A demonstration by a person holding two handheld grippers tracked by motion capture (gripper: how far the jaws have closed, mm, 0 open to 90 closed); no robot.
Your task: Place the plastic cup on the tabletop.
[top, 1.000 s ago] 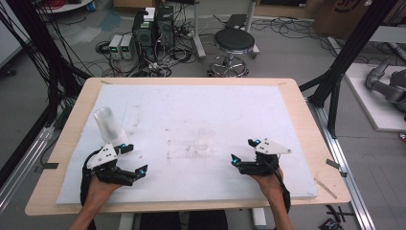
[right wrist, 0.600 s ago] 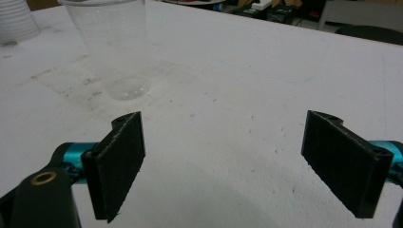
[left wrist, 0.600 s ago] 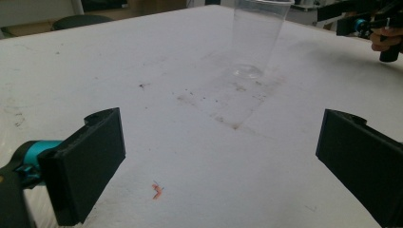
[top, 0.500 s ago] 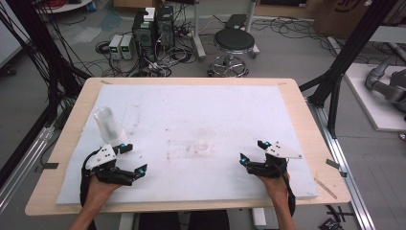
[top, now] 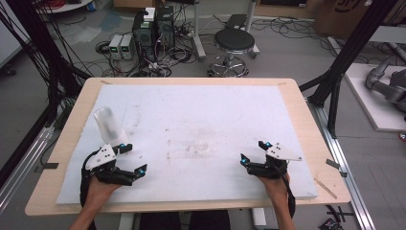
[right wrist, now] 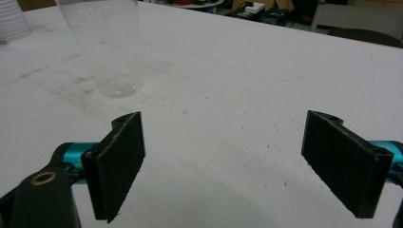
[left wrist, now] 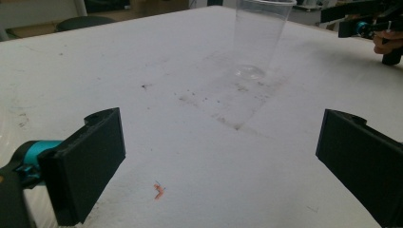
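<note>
Left gripper (top: 128, 160): held in the left hand (top: 98, 191) at the near left of the table (top: 72, 124), jaws spread wide, nothing between them; in the left gripper view its gap (left wrist: 218, 156) frames bare white mat (left wrist: 142, 57) and a small orange scrap (left wrist: 158, 191) lying on the mat between the jaws. Right gripper (top: 253, 152): held in the right hand (top: 275, 184) at the near right, jaws likewise wide and empty; in the right gripper view the gap (right wrist: 223, 156) frames bare mat. Clear cup (right wrist: 102, 42): upright on the mat, well apart from both grippers, ahead of each pair of jaws; in the left gripper view the cup (left wrist: 261, 38) stands beyond the gap toward the right, with the right gripper (left wrist: 366, 26) farther off behind it; too faint to make out with certainty in the high view. Cup stack (top: 110, 127): pale, translucent, leaning on the mat just beyond the left gripper, close to its far jaw; contact cannot be told. Mat: white, scuffed with dark marks around the centre, covering most of the wooden table. Surroundings: stool (top: 233, 40) and electronics boxes (top: 153, 21) on the floor beyond the far edge.
</note>
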